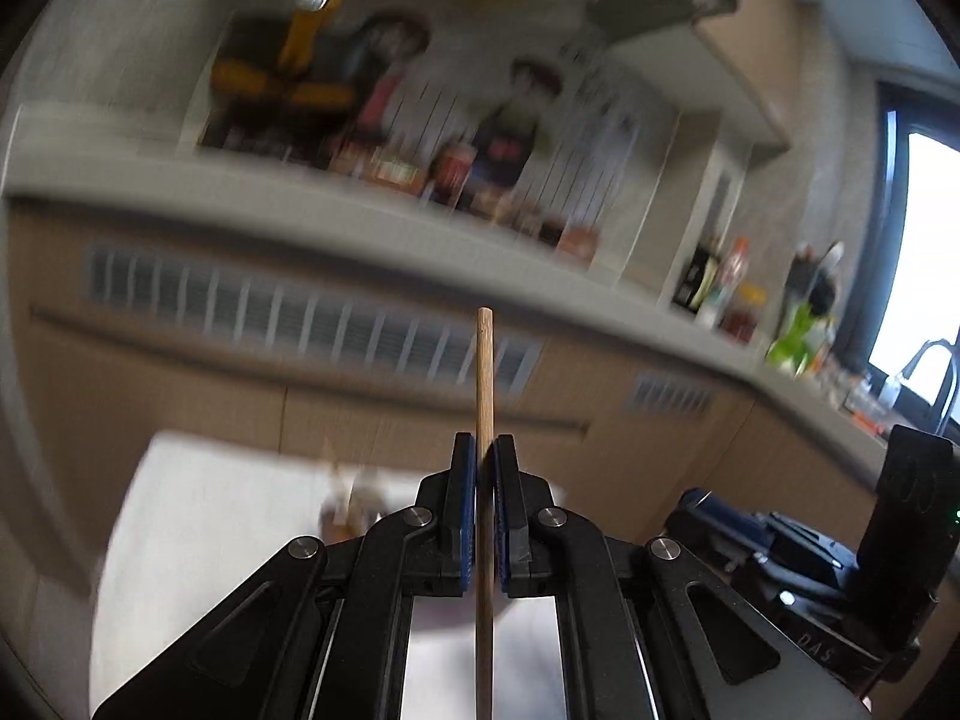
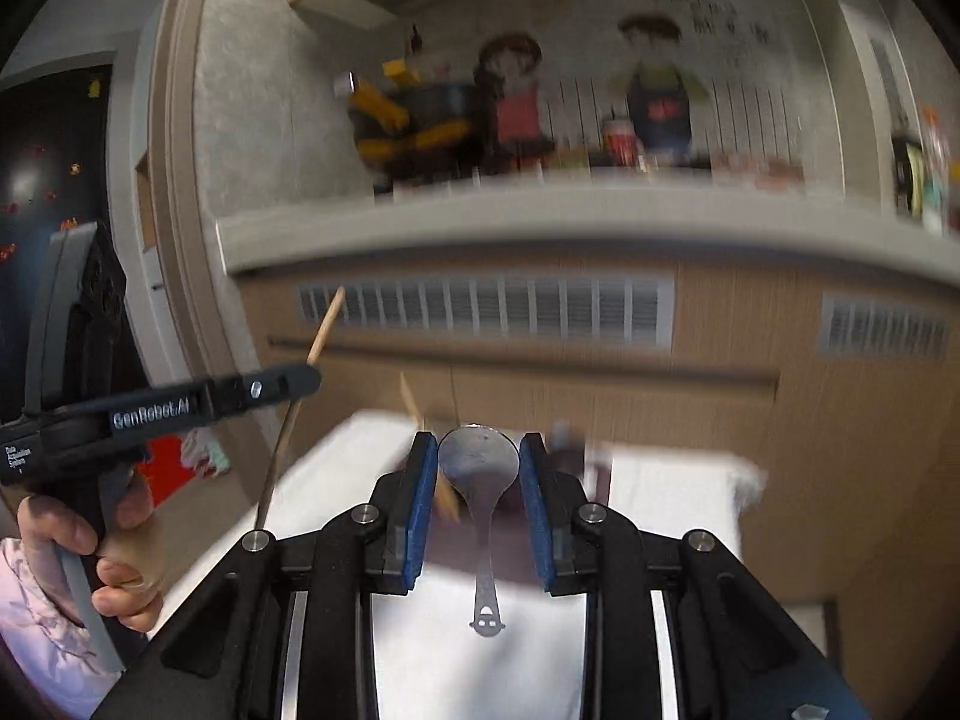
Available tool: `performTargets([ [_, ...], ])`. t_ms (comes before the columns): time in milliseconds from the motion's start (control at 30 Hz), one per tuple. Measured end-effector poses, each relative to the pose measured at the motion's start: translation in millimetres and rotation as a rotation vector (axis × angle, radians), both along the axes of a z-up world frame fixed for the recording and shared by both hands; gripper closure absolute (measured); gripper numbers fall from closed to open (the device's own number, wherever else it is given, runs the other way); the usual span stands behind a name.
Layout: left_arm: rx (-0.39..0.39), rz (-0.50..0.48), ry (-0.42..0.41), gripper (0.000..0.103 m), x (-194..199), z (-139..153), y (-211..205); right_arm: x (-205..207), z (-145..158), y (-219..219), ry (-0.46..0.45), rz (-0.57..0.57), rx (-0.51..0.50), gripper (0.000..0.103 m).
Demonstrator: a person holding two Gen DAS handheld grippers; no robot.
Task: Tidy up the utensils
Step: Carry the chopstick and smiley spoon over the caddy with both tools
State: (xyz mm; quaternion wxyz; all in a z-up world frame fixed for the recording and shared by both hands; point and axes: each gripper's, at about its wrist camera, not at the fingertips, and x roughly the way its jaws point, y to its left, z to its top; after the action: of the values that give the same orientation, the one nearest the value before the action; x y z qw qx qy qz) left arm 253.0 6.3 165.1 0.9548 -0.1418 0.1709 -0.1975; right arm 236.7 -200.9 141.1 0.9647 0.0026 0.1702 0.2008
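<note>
In the left wrist view my left gripper (image 1: 485, 443) is shut on a thin wooden chopstick (image 1: 485, 360) that stands upright through the blue pads, with its tip well above them. The right wrist view shows my right gripper (image 2: 479, 444) shut on a metal spoon (image 2: 480, 462). The pads hold the spoon by its bowl and the handle hangs down toward the camera. Both are raised above a white table (image 2: 660, 492). The left gripper (image 2: 309, 378) and its chopstick (image 2: 327, 324) also appear at the left, held by a hand (image 2: 120, 570).
A blurred holder with wooden utensils (image 1: 354, 510) stands on the white table below. Beyond it runs a grey kitchen counter (image 1: 360, 222) over brown vented cabinets, with bottles (image 1: 729, 282) and a faucet (image 1: 936, 372) by the window. A dark fridge (image 2: 48, 180) is at the left.
</note>
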Motion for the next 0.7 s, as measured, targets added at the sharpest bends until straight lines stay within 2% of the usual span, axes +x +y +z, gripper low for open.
performTargets([
  [33,0.004,0.020,-0.063,0.097,4,15,-1,7,17,3,-0.032,-0.012,-0.019,0.078],
  [100,0.000,0.036,-0.137,0.097,15,34,-3,19,37,7,-0.063,-0.021,-0.045,0.078],
  [233,0.004,0.102,-0.219,0.097,47,41,2,49,54,7,-0.067,-0.037,-0.054,0.078],
  [400,-0.001,0.136,-0.197,0.097,74,27,4,74,43,7,-0.035,-0.047,-0.059,0.078],
  [500,0.019,0.151,-0.171,0.097,88,11,-2,85,27,8,-0.006,-0.047,-0.076,0.078],
  [700,0.008,0.161,-0.127,0.097,106,-21,-2,106,-5,11,0.064,-0.035,-0.084,0.078],
])
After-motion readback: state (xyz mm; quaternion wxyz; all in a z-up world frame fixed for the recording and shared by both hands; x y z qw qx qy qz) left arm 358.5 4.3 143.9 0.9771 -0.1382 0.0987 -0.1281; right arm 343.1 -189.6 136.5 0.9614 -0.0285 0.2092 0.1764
